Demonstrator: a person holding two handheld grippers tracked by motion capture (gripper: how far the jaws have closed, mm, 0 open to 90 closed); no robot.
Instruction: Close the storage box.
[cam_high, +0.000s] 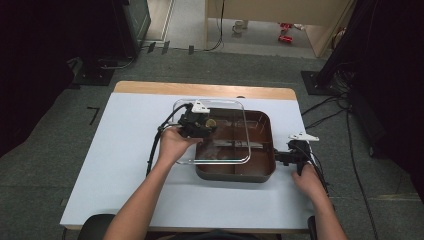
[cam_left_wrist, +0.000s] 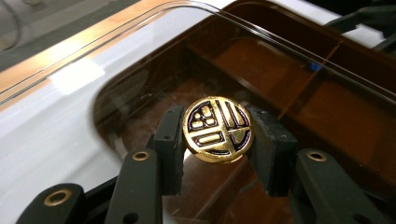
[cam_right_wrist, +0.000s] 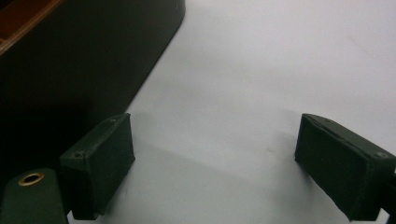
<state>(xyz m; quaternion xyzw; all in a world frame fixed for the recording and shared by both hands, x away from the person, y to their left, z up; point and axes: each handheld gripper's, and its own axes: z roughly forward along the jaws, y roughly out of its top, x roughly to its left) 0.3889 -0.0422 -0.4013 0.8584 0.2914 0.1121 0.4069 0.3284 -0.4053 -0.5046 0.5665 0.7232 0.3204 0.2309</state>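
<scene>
Seen from above: one white rectangular table (cam_high: 125, 165) with a wooden strip along its far edge. On it, right of centre, one dark brown square tray (cam_high: 260, 172) split by ridges into compartments, brown inside; contents hard to make out through glare. Over the tray's left part, one clear rectangular lid with rounded corners (cam_high: 235, 160), overhanging the tray's left edge. At the lid's centre, one round gold knob with a black pattern (cam_left_wrist: 218, 129). Left gripper (cam_left_wrist: 217, 140), black, clamped on that knob, pads pressing both sides. Right gripper (cam_right_wrist: 215, 163), also black, resting just beside the tray's right wall above bare table, jaws spread wide, gripping nothing.
</scene>
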